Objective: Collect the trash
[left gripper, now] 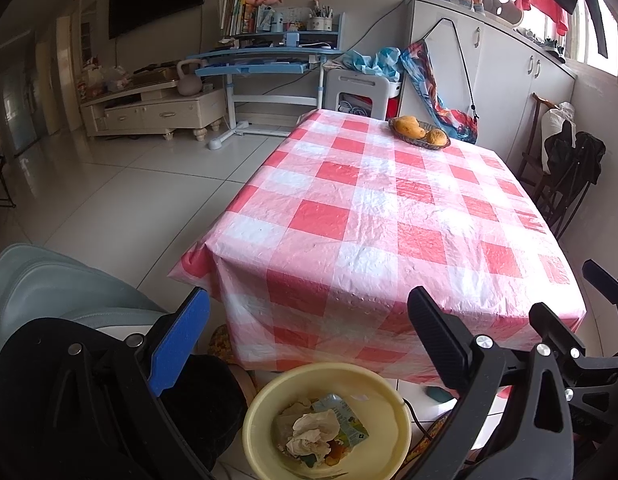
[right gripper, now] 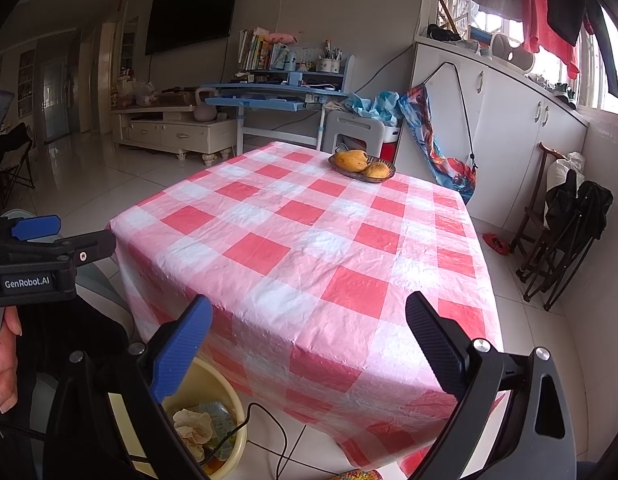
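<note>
A yellow plastic basin (left gripper: 269, 408) stands on the floor below the table's near edge. It holds crumpled tissue (left gripper: 313, 432), a printed wrapper and scraps. My left gripper (left gripper: 309, 336) hangs open above the basin, with nothing between its fingers. My right gripper (right gripper: 309, 344) is open too, over the near corner of the checked tablecloth (right gripper: 309, 248). The basin (right gripper: 237, 436) shows at the lower left of the right wrist view, tissue (right gripper: 193, 426) inside. The left gripper (right gripper: 49, 248) appears at the left edge there, held by a hand (right gripper: 3, 364).
A wicker dish of orange fruit (left gripper: 419, 130) sits at the table's far side. A black cable (right gripper: 269, 432) trails over the floor by the basin. Folded dark chairs (right gripper: 561, 240) lean at the right wall. A grey-green seat (left gripper: 49, 292) is at the left.
</note>
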Demonstrator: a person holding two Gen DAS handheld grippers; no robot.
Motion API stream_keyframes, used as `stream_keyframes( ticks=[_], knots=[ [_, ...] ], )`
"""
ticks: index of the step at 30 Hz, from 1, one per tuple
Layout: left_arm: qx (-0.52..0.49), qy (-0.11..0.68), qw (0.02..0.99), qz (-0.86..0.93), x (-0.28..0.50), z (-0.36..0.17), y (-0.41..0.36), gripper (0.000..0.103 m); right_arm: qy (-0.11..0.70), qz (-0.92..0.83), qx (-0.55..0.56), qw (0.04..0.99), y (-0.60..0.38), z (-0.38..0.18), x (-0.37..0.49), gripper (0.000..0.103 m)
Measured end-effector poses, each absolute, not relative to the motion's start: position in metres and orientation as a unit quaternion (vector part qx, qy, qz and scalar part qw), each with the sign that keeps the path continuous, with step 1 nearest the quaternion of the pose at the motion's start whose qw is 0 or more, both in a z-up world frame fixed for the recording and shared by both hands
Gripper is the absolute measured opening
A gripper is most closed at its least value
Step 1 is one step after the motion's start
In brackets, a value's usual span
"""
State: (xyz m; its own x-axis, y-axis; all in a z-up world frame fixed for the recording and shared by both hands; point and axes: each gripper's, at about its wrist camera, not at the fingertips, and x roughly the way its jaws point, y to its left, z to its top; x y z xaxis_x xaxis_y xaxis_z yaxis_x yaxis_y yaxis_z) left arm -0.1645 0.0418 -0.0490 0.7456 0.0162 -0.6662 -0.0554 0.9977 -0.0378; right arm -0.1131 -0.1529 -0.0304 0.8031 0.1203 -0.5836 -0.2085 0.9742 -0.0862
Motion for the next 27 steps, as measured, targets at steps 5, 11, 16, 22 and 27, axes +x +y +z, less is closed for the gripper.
stream_keyframes(
  ticks=[5, 11, 16, 22, 27],
  knots=[
    [-0.024, 0.357, 0.934, 0.018, -0.165, -0.049, 0.038, 0.096, 0.298, 0.086, -0.074, 0.948, -0.159, -0.028, -0.114, 0.093],
    [-0.014, 0.358, 0.933, 0.017, -0.165, -0.051, 0.030, 0.096, 0.293, 0.087, -0.072, 0.950, -0.162, -0.026, -0.116, 0.093],
    [-0.012, 0.359, 0.933, 0.017, -0.164, -0.051, 0.029, 0.096, 0.291, 0.087, -0.073, 0.950, -0.163, -0.025, -0.115, 0.093],
    [-0.013, 0.359, 0.933, 0.019, -0.164, -0.050, 0.029, 0.096, 0.291, 0.088, -0.074, 0.950, -0.163, -0.025, -0.116, 0.093],
    [-0.014, 0.360, 0.933, 0.021, -0.164, -0.052, 0.030, 0.096, 0.290, 0.090, -0.079, 0.950, -0.162, -0.023, -0.116, 0.093]
  ],
)
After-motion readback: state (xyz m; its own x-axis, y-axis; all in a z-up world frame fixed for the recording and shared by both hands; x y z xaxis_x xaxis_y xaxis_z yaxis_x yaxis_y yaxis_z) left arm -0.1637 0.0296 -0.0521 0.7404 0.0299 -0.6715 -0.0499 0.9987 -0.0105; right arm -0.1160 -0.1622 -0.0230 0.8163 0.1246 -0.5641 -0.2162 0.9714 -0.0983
